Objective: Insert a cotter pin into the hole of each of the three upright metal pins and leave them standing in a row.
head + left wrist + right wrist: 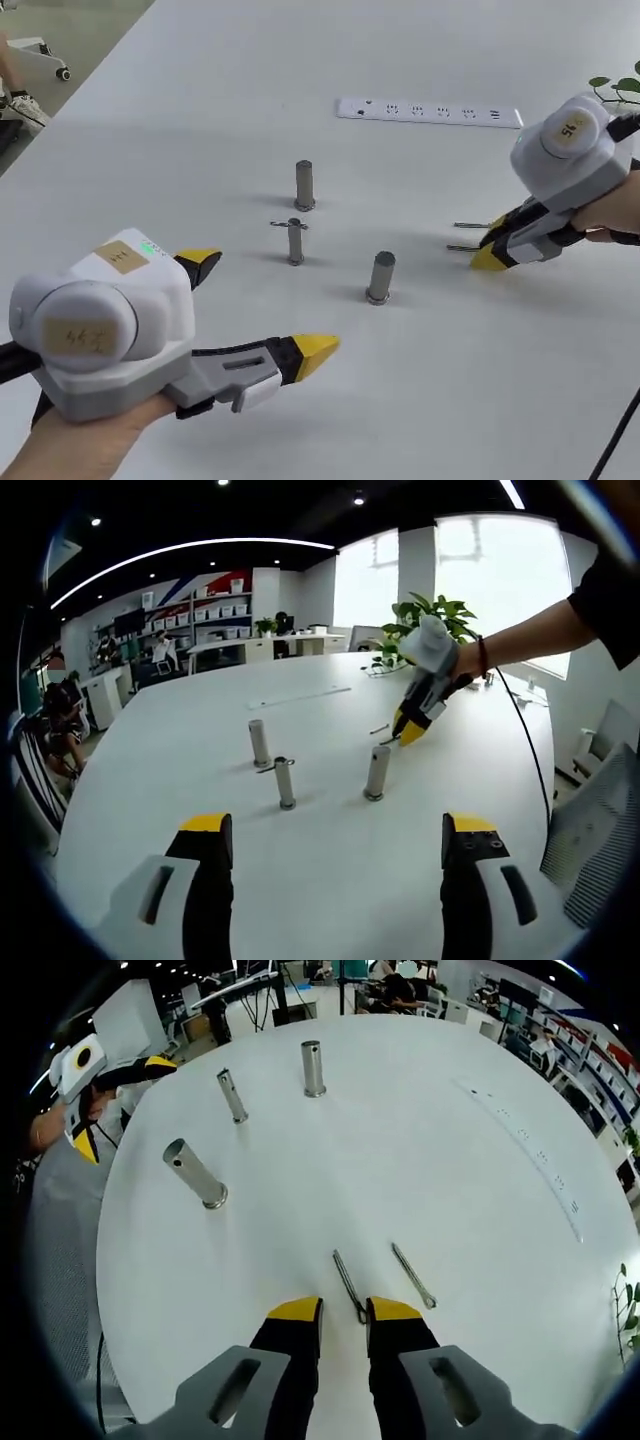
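Three upright metal pins stand on the white table: a far one (pixel 305 185), a middle one (pixel 295 241) with a cotter pin through its top, and a near one (pixel 381 277). Two loose cotter pins (pixel 470 225) (pixel 462 247) lie at the right. My right gripper (pixel 489 257) is low over them. In the right gripper view its jaws stand a narrow gap apart around the looped end of one cotter pin (pixel 348 1280), with the other cotter pin (pixel 413 1275) beside it. My left gripper (pixel 260 305) is wide open and holds nothing, short of the pins (pixel 285 782).
A white power strip (pixel 430 112) lies at the back of the table. Plant leaves (pixel 625 88) show at the right edge. A black cable (pixel 615 435) runs off the lower right corner. Office desks and shelves stand beyond the table.
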